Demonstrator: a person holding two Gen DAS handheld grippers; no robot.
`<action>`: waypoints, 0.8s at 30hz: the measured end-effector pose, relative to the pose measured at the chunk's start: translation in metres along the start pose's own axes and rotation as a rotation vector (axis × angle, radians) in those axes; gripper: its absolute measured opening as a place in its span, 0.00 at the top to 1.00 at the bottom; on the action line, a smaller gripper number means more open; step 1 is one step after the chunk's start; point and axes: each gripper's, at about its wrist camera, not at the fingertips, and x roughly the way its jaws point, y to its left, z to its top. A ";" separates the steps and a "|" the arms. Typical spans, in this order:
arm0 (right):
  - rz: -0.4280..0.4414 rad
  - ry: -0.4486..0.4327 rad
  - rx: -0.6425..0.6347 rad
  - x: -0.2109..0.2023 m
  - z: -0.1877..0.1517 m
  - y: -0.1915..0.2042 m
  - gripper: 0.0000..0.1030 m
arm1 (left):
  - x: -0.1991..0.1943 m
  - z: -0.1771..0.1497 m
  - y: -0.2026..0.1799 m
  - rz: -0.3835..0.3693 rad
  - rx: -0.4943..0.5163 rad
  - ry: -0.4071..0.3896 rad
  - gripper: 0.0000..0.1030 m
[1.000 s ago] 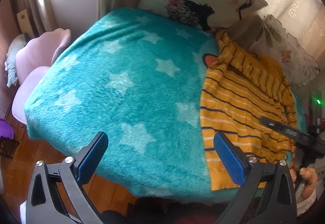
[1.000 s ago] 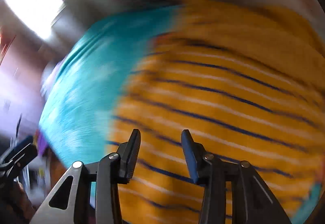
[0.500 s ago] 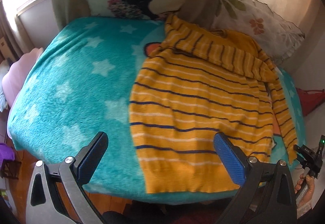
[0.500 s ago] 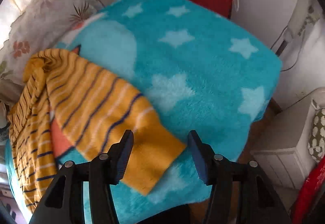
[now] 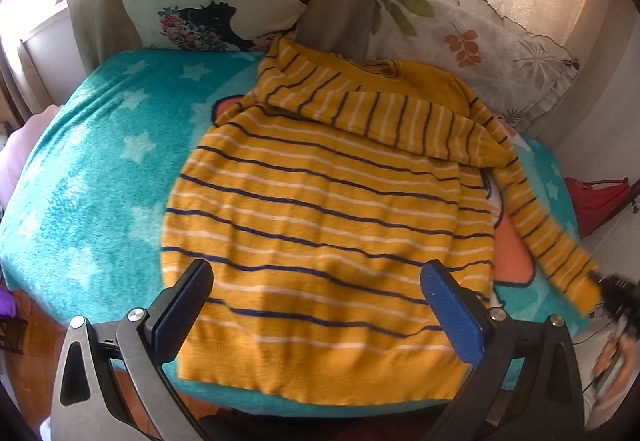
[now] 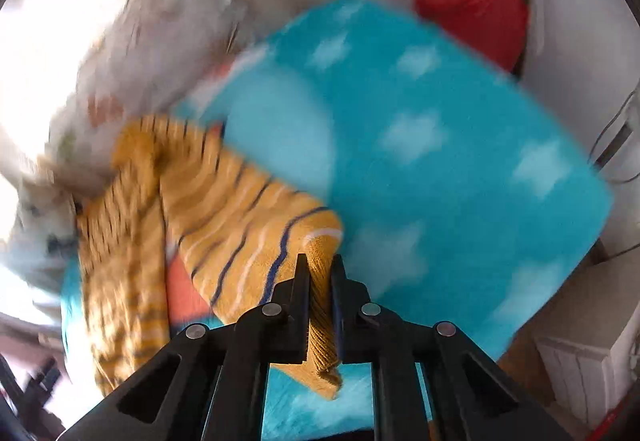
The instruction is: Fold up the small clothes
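Right tool [image 6: 320, 269] first, in the right wrist view: its 2 jaws are clamped tight on the cuff end of the sweater's [image 6: 248, 225] right sleeve, ribbed yellow knit pinched between the black pads and a short tail of cuff hanging out below them. That sleeve runs up and left from the tool across the blue star blanket [image 6: 440, 129] on the bed, back to the bunched shoulder near a pale cushion [image 6: 168, 21]. Much of this view is blurred, so finer detail of the far cloth cannot be told.

In the left wrist view, the left tool [image 5: 318, 305] stands wide open and grips nothing; its blue pads [image 5: 450, 315] hover over the lower part of the sweater's body without pressing it. The yellow striped sweater lies flat on the blanket, hem toward the camera, 1 sleeve already laid across the chest and the other trailing off to the right, where the right tool shows only as a dark blur at its cuff.

To do this step well, I judge the held sleeve should be carried over the chest to lie beside the first 1, kept taut enough not to bunch, while the left tool steadies the body so it does not slide.
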 end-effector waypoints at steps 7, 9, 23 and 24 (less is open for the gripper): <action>-0.053 -0.117 0.005 -0.039 0.090 -0.010 0.91 | 0.002 -0.015 0.006 0.020 -0.054 0.019 0.00; -0.034 -0.093 -0.065 -0.034 0.098 0.021 0.90 | 0.002 -0.019 0.013 0.030 -0.077 0.027 0.00; 0.297 0.099 -0.476 0.038 0.049 0.330 0.91 | -0.011 -0.005 0.102 0.042 -0.176 -0.005 0.00; 0.314 0.112 -0.514 0.045 0.039 0.360 0.91 | -0.011 -0.003 0.113 0.045 -0.182 -0.003 0.00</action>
